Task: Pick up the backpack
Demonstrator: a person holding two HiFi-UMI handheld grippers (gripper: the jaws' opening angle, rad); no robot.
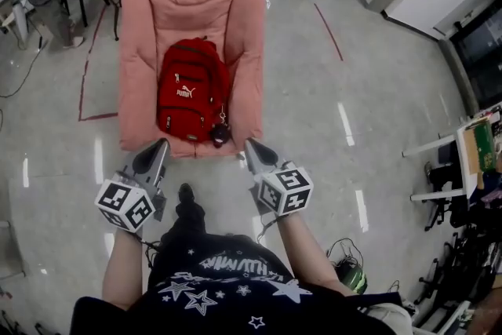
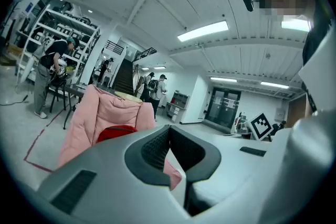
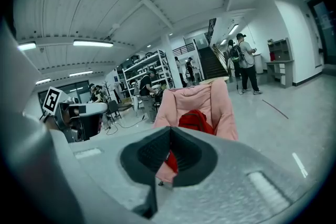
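Red backpack [image 1: 192, 94] lies on the seat of a pink chair [image 1: 135, 82]. Left gripper [image 1: 159, 145] and right gripper [image 1: 252, 145]: jaws pressed together, nothing between them. Both sit at the chair's front edge, apart from the backpack.

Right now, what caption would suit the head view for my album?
Shut left gripper and shut right gripper poised before a red backpack on a pink armchair.

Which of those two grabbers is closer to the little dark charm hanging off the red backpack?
Right. The right gripper is just to the right of the charm. The left gripper is by the opposite lower corner of the backpack. Neither touches the charm.
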